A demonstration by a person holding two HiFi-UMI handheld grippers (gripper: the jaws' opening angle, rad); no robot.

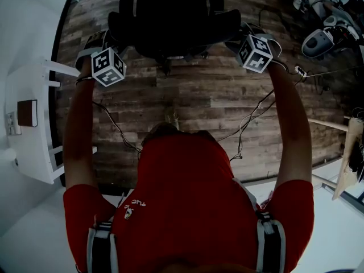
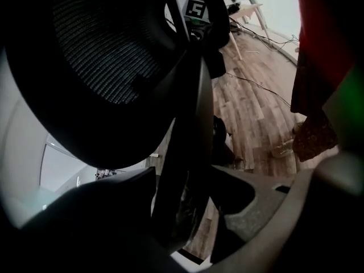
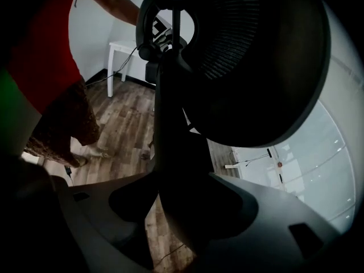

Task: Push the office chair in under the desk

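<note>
Nearest is the person's red shirt [image 1: 187, 203], with both arms stretched out ahead over the wooden floor [image 1: 216, 95]. Thin cables [image 1: 250, 112] trail across the boards between the feet and the chair.

At arm's end, the left gripper [image 2: 190, 206] is pinched on the left edge of the chair's back frame, a dark strut filling the gap between its jaws. The right gripper [image 3: 182, 203] is likewise clamped on the right side of the frame, the strut pressed between its two grey jaws.

The office chair [image 1: 170, 21] stands beyond them at the far middle of the floor, its mesh back towards the person and its seat and armrests pointing away.

A white table [image 1: 28, 147] stands well apart at the left. No desk edge shows beyond the chair, so I cannot tell how close the chair is to its place.

By my reading the grip step is done and the push is in hand. The next move calls for even forward pressure from both arms, so the castors roll straight and the chair does not swivel, and for keeping the cables clear of the wheels.
</note>
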